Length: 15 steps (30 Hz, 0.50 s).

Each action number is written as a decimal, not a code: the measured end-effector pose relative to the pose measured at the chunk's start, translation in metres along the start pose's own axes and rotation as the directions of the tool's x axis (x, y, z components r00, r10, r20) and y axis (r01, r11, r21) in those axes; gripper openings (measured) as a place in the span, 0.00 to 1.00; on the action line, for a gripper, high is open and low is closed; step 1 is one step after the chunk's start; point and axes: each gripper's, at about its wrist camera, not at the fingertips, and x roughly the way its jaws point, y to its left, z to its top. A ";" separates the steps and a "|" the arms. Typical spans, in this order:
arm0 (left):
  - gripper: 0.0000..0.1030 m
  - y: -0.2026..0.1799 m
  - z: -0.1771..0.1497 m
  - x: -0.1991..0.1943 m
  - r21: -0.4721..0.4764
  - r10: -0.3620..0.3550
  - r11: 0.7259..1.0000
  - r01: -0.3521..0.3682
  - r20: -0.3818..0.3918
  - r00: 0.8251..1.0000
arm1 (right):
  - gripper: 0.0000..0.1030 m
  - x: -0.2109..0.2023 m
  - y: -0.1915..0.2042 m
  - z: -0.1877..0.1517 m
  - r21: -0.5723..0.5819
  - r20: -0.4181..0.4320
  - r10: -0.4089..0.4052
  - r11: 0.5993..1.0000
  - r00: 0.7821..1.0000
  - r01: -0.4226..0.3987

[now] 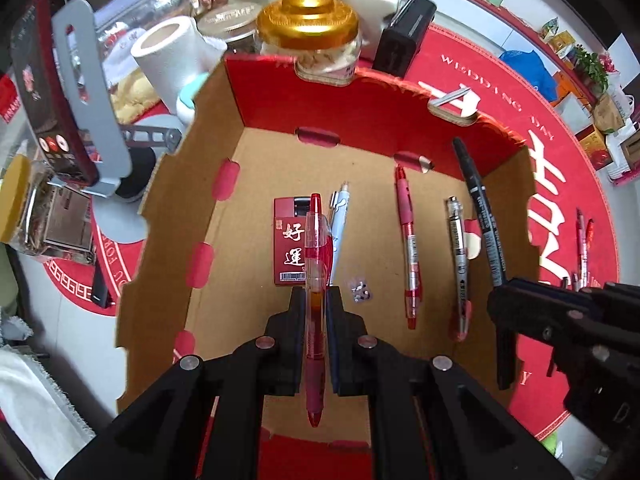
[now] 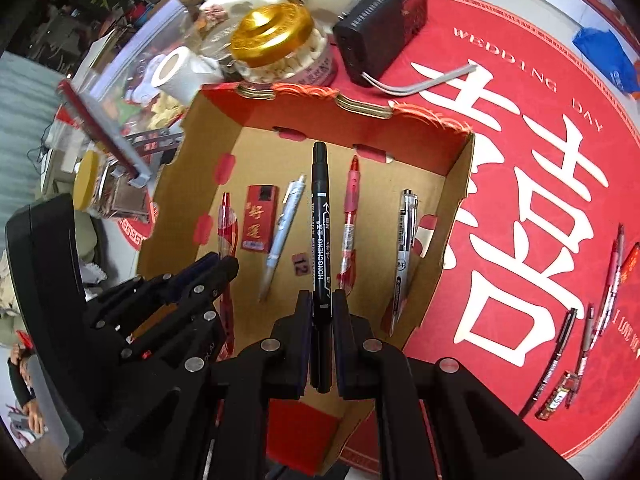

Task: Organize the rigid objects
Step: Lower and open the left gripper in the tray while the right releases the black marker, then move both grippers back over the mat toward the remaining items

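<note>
My left gripper (image 1: 316,294) is shut on a red pen (image 1: 318,240), which hangs over the floor of the cardboard box (image 1: 360,116). Just beyond it, on the floor, lie a red packet (image 1: 286,240) and a white-blue pen (image 1: 340,216). Also lying there are a second red pen (image 1: 408,240) and a clear pen (image 1: 458,256). My right gripper (image 2: 322,296) is shut on a black marker (image 2: 320,208) above the box (image 2: 440,152) middle. In the right wrist view the left gripper (image 2: 218,264) shows at the box's left side. Several more pens (image 2: 600,312) lie on the red mat outside.
A gold-lidded jar (image 1: 308,20), a paper roll (image 1: 168,48) and a black device (image 2: 380,24) crowd the box's far side. A jar with a yellow lid (image 1: 16,196) and a grey stand (image 1: 88,92) sit to the left. A small numbered tag (image 2: 300,264) lies in the box.
</note>
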 end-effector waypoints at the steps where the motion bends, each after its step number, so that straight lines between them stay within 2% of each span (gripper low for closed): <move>1: 0.10 0.000 0.000 0.004 0.000 0.001 1.000 -0.001 -0.005 1.000 | 0.10 0.004 -0.002 0.001 0.008 -0.001 0.004 1.000 1.000 -0.004; 6: 0.11 -0.001 -0.001 0.020 0.006 0.011 1.000 -0.011 -0.030 0.999 | 0.10 0.019 -0.007 0.003 0.017 -0.002 -0.007 1.000 1.000 0.007; 7: 0.16 -0.001 0.000 0.024 0.009 0.015 1.000 -0.015 -0.039 0.999 | 0.10 0.021 -0.008 0.004 0.017 -0.001 -0.011 1.000 1.000 0.011; 8: 0.24 -0.001 0.001 0.028 0.012 0.018 1.000 -0.018 -0.047 0.999 | 0.11 0.022 -0.008 0.005 0.015 0.007 -0.020 1.000 1.000 0.020; 9: 0.58 -0.001 0.002 0.030 0.011 0.022 1.000 -0.022 -0.052 0.998 | 0.11 0.022 -0.008 0.005 0.009 0.016 -0.026 1.000 1.000 0.026; 10: 0.89 0.002 0.003 0.032 0.001 0.024 1.000 -0.024 -0.055 0.998 | 0.23 0.022 -0.008 0.005 -0.001 0.023 -0.028 1.000 0.999 0.028; 11: 0.96 0.004 0.004 0.032 -0.011 0.020 1.000 -0.021 -0.043 0.999 | 0.59 0.019 -0.008 0.005 -0.006 0.034 -0.032 0.999 0.999 0.032; 12: 1.00 0.006 0.004 0.029 -0.020 0.021 1.000 -0.021 -0.024 0.999 | 0.79 0.015 -0.007 0.004 -0.007 0.057 -0.029 1.000 0.998 0.030; 13: 1.00 0.008 0.004 0.026 -0.026 0.023 0.999 -0.023 -0.004 1.000 | 0.84 0.005 -0.006 0.002 -0.013 0.098 0.019 1.000 0.995 -0.018; 15: 1.00 0.010 0.005 0.024 -0.033 0.030 0.999 -0.030 0.006 1.000 | 0.84 -0.006 -0.003 0.000 -0.029 0.131 -0.003 1.000 0.991 0.007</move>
